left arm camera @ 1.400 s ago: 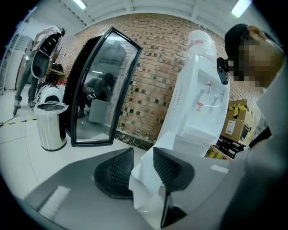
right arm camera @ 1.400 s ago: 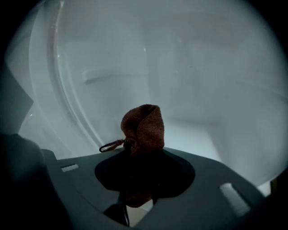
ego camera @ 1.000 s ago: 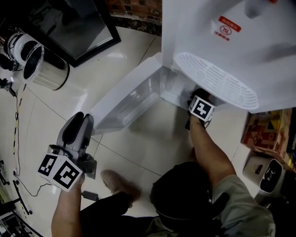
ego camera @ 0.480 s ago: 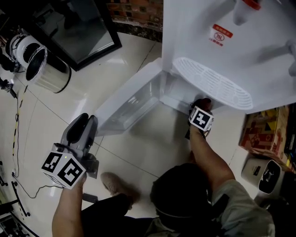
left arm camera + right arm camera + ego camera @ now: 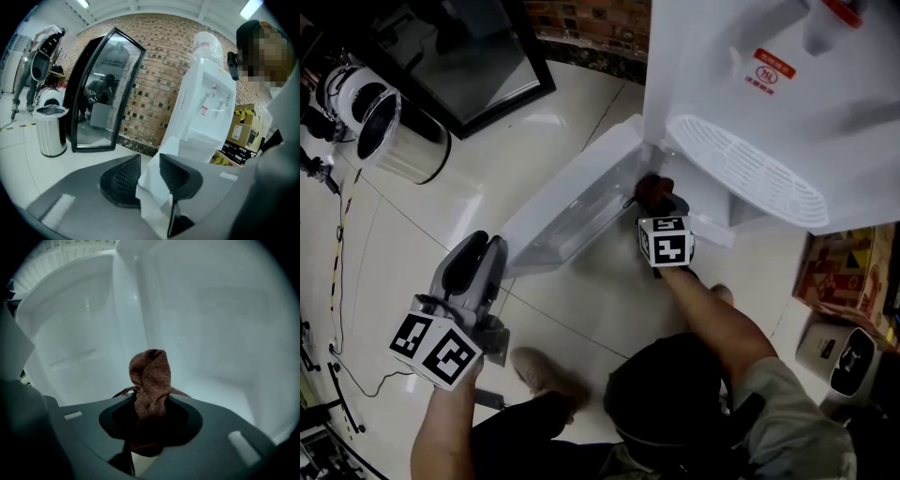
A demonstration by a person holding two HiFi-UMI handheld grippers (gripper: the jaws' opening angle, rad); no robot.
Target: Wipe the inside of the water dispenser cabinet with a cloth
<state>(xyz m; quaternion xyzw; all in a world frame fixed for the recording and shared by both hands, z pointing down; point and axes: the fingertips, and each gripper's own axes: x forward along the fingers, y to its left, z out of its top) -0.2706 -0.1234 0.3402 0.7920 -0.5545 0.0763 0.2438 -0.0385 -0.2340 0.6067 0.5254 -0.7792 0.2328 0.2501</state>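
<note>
The white water dispenser (image 5: 731, 84) stands at the upper right, its cabinet door (image 5: 572, 202) swung open to the left. My right gripper (image 5: 655, 199) is shut on a red-brown cloth (image 5: 654, 190) and sits by the door's hinge, below the drip tray (image 5: 750, 169). In the right gripper view the cloth (image 5: 150, 378) sticks up out of the gripper (image 5: 150, 404), facing the white corner where the door's inner side (image 5: 70, 333) meets the cabinet wall (image 5: 215, 333). My left gripper (image 5: 485, 246) is at the door's free edge; white door edge (image 5: 151, 185) fills the gap in the gripper (image 5: 150, 173).
A steel bin (image 5: 394, 141) and a black-framed glass panel (image 5: 469, 56) stand at the upper left. Cables (image 5: 337, 234) run along the left floor. Cardboard boxes (image 5: 848, 267) and a small appliance (image 5: 853, 352) crowd the right. The person's shoe (image 5: 544, 370) is below the door.
My right gripper has come out from under the drip tray and moved left to the door's hinge, rolling as it went; the cloth now shows. The left gripper has stayed at the door's edge.
</note>
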